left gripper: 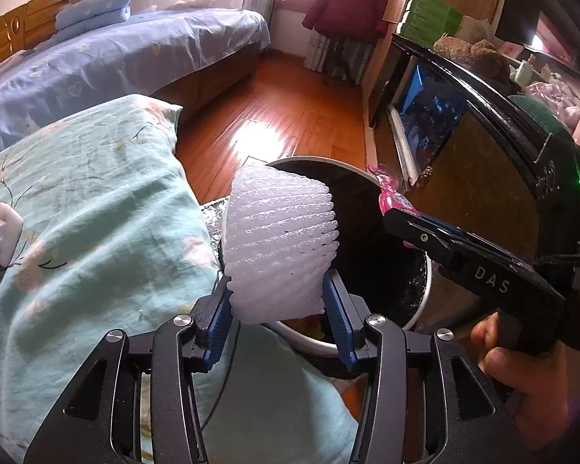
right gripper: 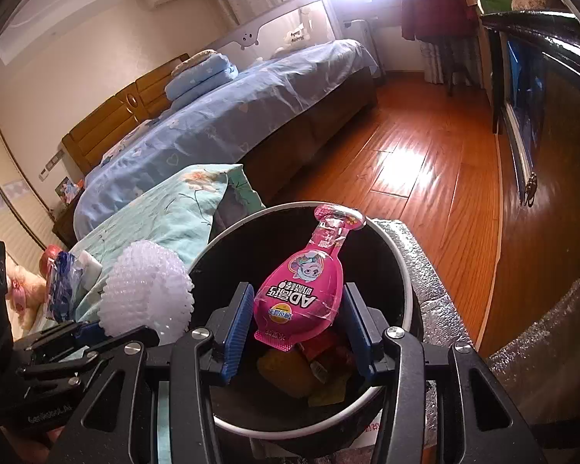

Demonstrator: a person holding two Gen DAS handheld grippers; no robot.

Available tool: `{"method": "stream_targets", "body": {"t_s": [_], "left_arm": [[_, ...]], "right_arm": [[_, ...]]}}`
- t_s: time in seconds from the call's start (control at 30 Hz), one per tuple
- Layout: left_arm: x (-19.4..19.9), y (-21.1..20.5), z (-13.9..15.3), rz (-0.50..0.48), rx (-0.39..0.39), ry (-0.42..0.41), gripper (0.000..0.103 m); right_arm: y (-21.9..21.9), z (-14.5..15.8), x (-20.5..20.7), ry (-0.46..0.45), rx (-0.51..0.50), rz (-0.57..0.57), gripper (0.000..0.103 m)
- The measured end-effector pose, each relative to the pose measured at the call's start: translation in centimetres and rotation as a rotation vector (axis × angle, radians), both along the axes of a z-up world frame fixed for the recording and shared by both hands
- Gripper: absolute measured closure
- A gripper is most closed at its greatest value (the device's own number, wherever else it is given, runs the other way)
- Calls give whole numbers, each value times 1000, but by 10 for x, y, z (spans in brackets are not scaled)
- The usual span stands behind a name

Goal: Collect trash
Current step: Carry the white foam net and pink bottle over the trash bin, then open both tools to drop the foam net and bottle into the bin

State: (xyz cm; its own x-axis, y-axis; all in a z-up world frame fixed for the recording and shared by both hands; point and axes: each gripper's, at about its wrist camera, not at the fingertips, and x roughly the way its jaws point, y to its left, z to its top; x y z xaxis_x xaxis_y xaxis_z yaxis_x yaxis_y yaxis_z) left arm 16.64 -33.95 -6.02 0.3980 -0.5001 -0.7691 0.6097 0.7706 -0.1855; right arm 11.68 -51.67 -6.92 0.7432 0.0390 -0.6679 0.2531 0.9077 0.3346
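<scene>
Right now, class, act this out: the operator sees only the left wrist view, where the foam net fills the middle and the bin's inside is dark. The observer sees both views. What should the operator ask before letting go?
Operator: Is anything already in the bin?
Observer: Yes. The right wrist view looks down into the bin and shows yellow and red wrappers at the bottom.
Operator: What is the right gripper carrying?
Observer: The right gripper is closed on a pink pouch with a cartoon face, held above the bin's opening.
Operator: Is my foam net over the bin?
Observer: Not clearly. From there the foam net in the left gripper appears left of the rim, by the teal bedding.
</scene>
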Motion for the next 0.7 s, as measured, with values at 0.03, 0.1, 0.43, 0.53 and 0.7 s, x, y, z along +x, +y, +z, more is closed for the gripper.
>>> {"method": "stream_targets", "body": {"t_s": [0.03,0.1,0.43,0.53,0.7], "left_arm": [[0,-1,0,-3,2,-1,55],[-2,-2,0,-8,3,-1,48],[-16,27,-3,25,0,6,27],[-22,44,-3,57,-6,3,27],[-30,78,0,111,-21,-8,27]], "right_arm": [[-1,0,0,0,2,-1,54],[-2,0,1,1,4,-1,53],[-3,5,-7,-11,28,-31,37],[4,10,-12,-26,36,-29,29],[27,18,-15,-47,41,10,26]]}}
